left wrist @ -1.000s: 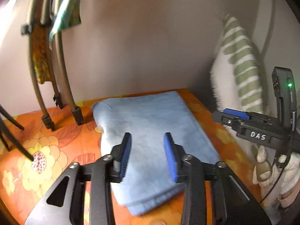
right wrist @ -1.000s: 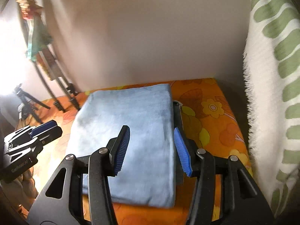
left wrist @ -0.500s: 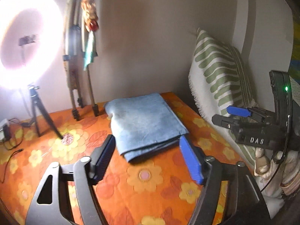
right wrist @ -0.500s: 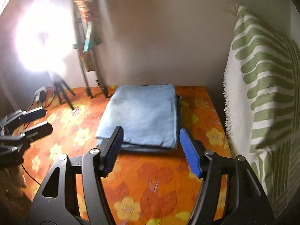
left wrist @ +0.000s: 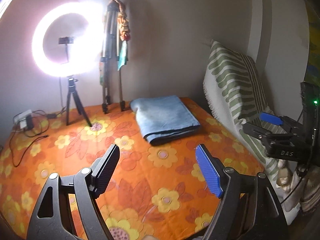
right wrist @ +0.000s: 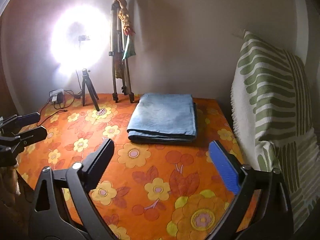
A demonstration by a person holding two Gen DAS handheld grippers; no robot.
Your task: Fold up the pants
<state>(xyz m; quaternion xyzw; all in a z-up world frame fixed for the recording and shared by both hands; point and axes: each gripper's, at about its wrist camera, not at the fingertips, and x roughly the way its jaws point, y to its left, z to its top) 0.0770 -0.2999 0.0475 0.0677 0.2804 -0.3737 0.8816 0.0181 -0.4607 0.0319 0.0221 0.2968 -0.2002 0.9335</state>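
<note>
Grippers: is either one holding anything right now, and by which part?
Nothing is held. The left gripper and right gripper stand open and empty, jaws just opened; the folded pants lie apart on the tablecloth.

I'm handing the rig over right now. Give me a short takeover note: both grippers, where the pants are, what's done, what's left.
Left gripper: open, nothing between its fingers; its jaws have just been opening. It is held above the bare orange floral cloth, short of the pants.
Right gripper: open wide and empty; its jaws have just been opening too.
Pants: a folded blue rectangle lying flat at the far end of the cloth, near the wall, beside the green-striped pillow. Neither gripper touches them.
Done: the fold looks complete, edges fairly even.
Left: probably nothing but a check of the stack.
</note>
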